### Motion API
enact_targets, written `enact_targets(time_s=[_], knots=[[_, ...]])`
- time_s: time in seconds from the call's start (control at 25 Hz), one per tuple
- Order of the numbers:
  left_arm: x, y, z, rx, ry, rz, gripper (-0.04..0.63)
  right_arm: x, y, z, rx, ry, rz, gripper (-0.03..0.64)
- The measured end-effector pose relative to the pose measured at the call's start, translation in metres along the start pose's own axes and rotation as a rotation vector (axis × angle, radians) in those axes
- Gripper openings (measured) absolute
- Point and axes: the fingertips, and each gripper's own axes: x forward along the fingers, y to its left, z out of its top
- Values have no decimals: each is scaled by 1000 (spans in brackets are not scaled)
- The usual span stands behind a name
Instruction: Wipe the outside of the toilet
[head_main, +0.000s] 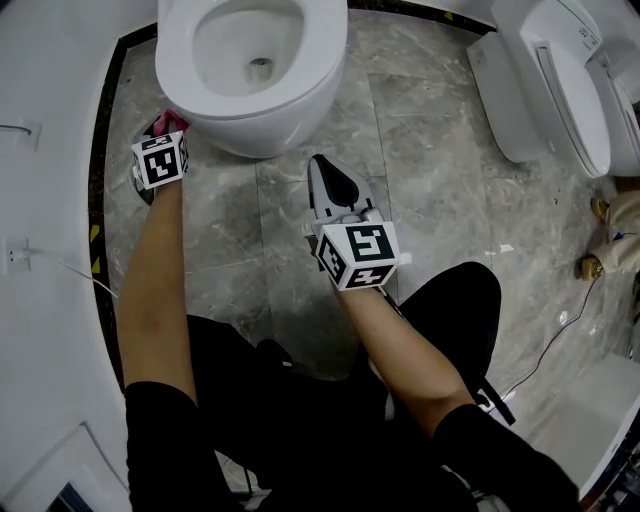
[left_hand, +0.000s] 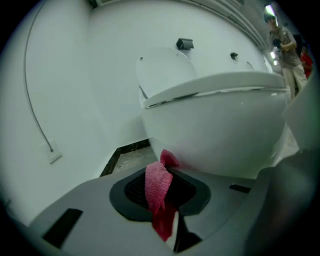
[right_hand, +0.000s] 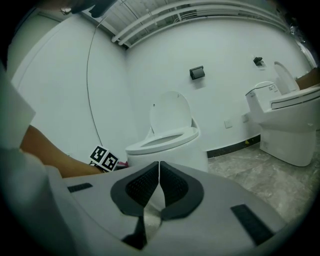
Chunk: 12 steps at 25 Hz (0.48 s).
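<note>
A white toilet (head_main: 255, 75) stands at the top of the head view, its seat lid up. My left gripper (head_main: 166, 127) is low at the bowl's left side, shut on a pink cloth (left_hand: 158, 184). The cloth's tip touches the underside of the toilet bowl (left_hand: 225, 125) in the left gripper view. My right gripper (head_main: 330, 182) hovers over the floor in front of the bowl, jaws shut with nothing between them. The right gripper view shows that same toilet (right_hand: 167, 137) a little ahead and the left gripper's marker cube (right_hand: 104, 159) beside it.
A second white toilet (head_main: 560, 75) stands at the right. White wall with a black skirting strip (head_main: 100, 180) runs along the left. A thin cable (head_main: 560, 330) lies on the grey marble floor at the right. A person (left_hand: 285, 50) stands far off.
</note>
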Motion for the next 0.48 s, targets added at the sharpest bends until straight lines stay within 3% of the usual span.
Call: enact_targets(time_s=[0.12, 0.2, 0.48], knots=[[-10, 11, -24, -114, 25, 39, 78, 4, -12, 1, 25, 0, -23, 34], [-28, -12, -31, -159, -2, 4, 78, 4, -22, 3, 39, -2, -43, 34], [-95, -183, -30, -307, -89, -249, 78, -7, -47, 35, 62, -51, -71, 34]])
